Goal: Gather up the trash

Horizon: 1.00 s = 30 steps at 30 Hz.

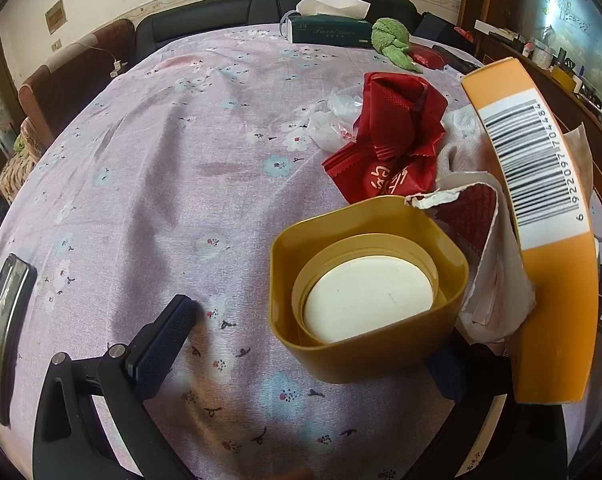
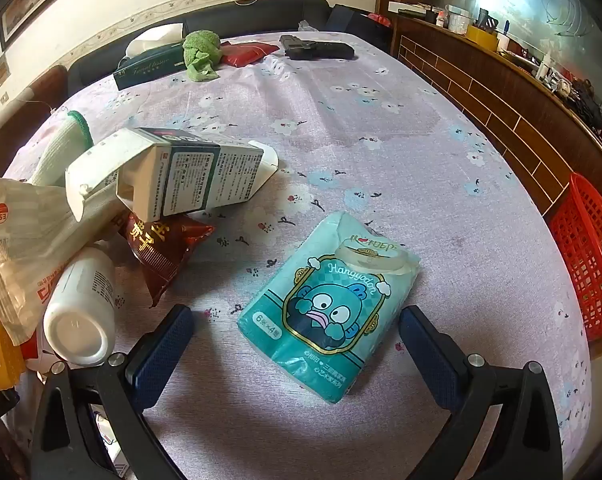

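In the left wrist view a gold jar lid (image 1: 365, 292) lies upside down on the flowered tablecloth (image 1: 161, 160), its white liner showing. My left gripper (image 1: 313, 332) is open around it. The left finger (image 1: 161, 344) stands well clear, and the lid hides the right finger. Behind the lid lie a red wrapper (image 1: 393, 148), torn paper (image 1: 489, 280) and an orange barcode box (image 1: 541, 216). In the right wrist view my right gripper (image 2: 297, 314) is open with a teal tissue pack (image 2: 325, 312) between its fingers, untouched. To its left are a white-green carton (image 2: 189, 172), a white bottle (image 2: 81, 308) and a brown snack packet (image 2: 165, 252).
A red mesh basket (image 2: 585, 260) stands off the table's right edge. A phone (image 1: 5, 332) lies at the left edge. At the far side are a tissue box (image 2: 149, 64), a green cloth (image 2: 201, 54), a red pouch (image 2: 245, 54) and a black object (image 2: 317, 50). A paper bag (image 2: 17, 224) lies at the left.
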Each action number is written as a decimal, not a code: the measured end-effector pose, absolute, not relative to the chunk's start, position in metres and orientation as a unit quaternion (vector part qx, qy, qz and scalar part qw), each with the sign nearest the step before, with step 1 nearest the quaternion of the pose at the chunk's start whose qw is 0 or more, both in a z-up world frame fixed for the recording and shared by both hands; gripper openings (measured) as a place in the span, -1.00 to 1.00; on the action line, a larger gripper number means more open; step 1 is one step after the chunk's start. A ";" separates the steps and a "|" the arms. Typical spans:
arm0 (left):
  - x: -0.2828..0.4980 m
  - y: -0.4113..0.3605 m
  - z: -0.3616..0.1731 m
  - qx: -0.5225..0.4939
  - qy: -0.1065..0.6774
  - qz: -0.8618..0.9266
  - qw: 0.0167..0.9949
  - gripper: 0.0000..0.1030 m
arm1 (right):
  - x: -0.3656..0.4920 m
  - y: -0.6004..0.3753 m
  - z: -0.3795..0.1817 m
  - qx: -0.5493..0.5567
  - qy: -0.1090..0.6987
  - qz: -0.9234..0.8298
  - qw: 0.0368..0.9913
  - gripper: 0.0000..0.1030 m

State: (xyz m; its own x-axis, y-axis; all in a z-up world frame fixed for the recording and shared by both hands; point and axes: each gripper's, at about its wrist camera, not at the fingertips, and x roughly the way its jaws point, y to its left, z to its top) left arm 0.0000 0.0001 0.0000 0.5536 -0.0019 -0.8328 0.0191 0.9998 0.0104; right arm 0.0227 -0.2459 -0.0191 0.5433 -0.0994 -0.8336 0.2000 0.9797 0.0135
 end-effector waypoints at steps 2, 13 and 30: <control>0.000 0.000 0.000 0.010 0.472 -0.006 0.881 1.00 | 0.023 -0.246 -0.019 0.052 0.471 -0.086 0.877 1.00; -0.037 0.011 0.013 0.024 0.462 -0.017 0.886 1.00 | 0.024 -0.245 -0.016 0.049 0.472 -0.083 0.876 1.00; -0.190 -0.031 0.070 0.004 0.260 -0.041 0.965 1.00 | -0.139 -0.272 0.064 0.074 0.366 0.008 0.928 0.76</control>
